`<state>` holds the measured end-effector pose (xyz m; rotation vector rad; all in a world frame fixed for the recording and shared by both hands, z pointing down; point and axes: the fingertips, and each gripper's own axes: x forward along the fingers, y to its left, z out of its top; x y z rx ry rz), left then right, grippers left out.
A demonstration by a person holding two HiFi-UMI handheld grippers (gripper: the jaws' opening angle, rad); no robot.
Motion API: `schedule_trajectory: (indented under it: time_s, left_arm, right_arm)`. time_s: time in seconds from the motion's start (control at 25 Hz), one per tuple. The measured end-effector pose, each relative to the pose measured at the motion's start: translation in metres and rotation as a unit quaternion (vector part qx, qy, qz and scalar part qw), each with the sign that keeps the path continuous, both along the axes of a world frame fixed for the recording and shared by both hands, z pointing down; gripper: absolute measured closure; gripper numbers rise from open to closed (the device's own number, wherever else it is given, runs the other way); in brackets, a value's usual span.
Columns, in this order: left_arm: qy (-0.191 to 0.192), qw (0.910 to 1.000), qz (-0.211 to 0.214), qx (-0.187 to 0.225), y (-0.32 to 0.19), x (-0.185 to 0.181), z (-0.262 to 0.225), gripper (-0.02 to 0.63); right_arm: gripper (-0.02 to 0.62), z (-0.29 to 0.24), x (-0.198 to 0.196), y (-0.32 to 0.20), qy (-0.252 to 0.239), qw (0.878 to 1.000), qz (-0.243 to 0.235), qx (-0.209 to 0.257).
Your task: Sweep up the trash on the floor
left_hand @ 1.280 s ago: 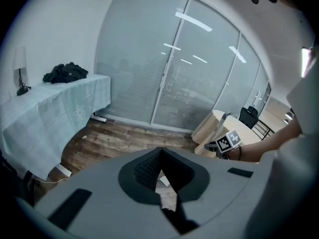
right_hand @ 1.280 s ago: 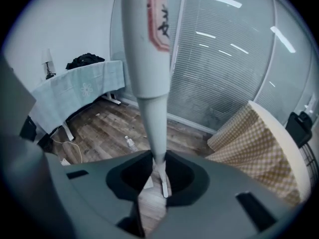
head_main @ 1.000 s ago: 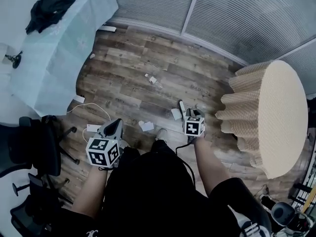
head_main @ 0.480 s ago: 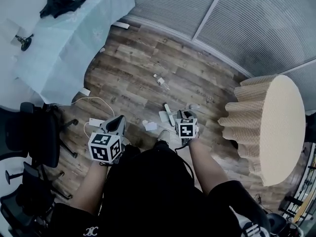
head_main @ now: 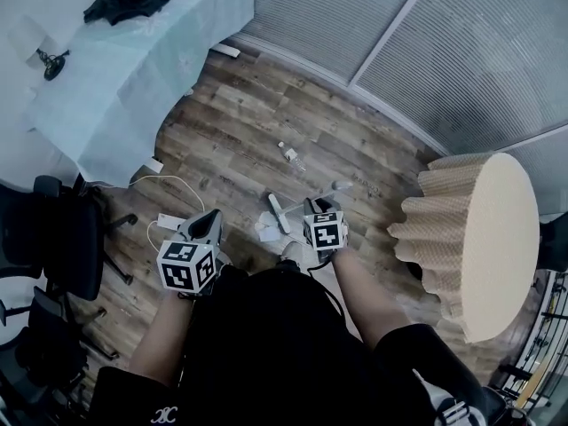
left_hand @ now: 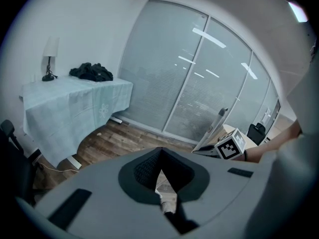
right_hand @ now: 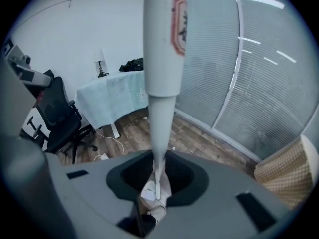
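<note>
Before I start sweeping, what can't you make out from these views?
- Right gripper view: the white handle held by the right gripper is cut off by the top edge, and the gripper body hides its lower end.
- Same view: the handle's red label is blurred and unreadable.
- Head view: the floor scraps are too small to identify.

Matt, grainy wood-plank floor (head_main: 231, 145); thin pale cloth tablecloth (head_main: 133, 78); smooth, glossy broom handle (right_hand: 160, 49); crumpled paper scraps (head_main: 266, 229); rough, ribbed woven stool (head_main: 484, 229).
</note>
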<state>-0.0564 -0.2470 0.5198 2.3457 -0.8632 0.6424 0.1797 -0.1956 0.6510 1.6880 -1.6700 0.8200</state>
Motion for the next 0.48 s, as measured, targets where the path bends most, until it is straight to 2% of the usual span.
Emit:
schedule_trajectory:
  time_s: [0.16, 0.28, 0.48]
  left_arm:
    - [0.015, 0.9999, -0.004, 0.000, -0.011, -0.016, 0.002, 0.611]
    - [0.018, 0.9998, -0.006, 0.003, -0.018, -0.027, 0.002, 0.611]
    - [0.001, 0.9999, -0.016, 0.004, -0.034, -0.037, 0.010, 0.611]
  right_arm:
    - [0.508, -0.023, -0.005, -0.025, 0.015, 1.000, -0.004, 0.018]
    - [0.508, -0.031, -0.005, -0.043, 0.039, 0.999, -0.025, 0.020]
    - [0.508, -0.058, 0.020, -0.085, 0.081, 0.994, -0.053, 0.049]
